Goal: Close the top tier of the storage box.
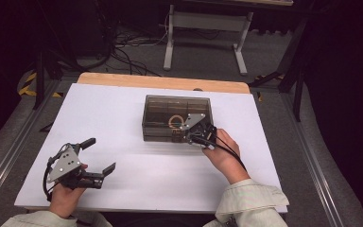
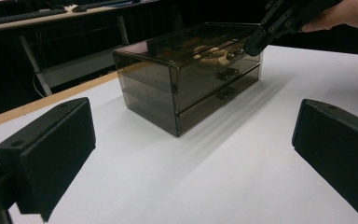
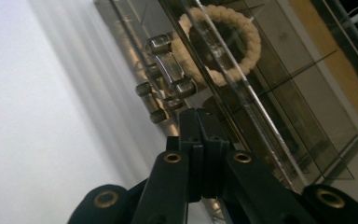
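Resting near the middle of the white worktop (image 1: pixel 123 118), a smoky clear drawer box (image 1: pixel 177 118) holds a beaded bracelet (image 3: pixel 223 42). Right gripper (image 1: pixel 199 135), jaws together, meets its front by the handles (image 3: pixel 170 65). Left gripper (image 1: pixel 97 156) sits well apart, jaws wide.

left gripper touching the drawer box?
Apart. In the high view the left gripper sits well away from the drawer box, bare table between; the left gripper view shows its fingers spread wide, short of the box.

drawer box (image 1: pixel 158 116) | smoky clear plastic, upright | mid-table | beaded bracelet (image 3: pixel 223 44) inside top
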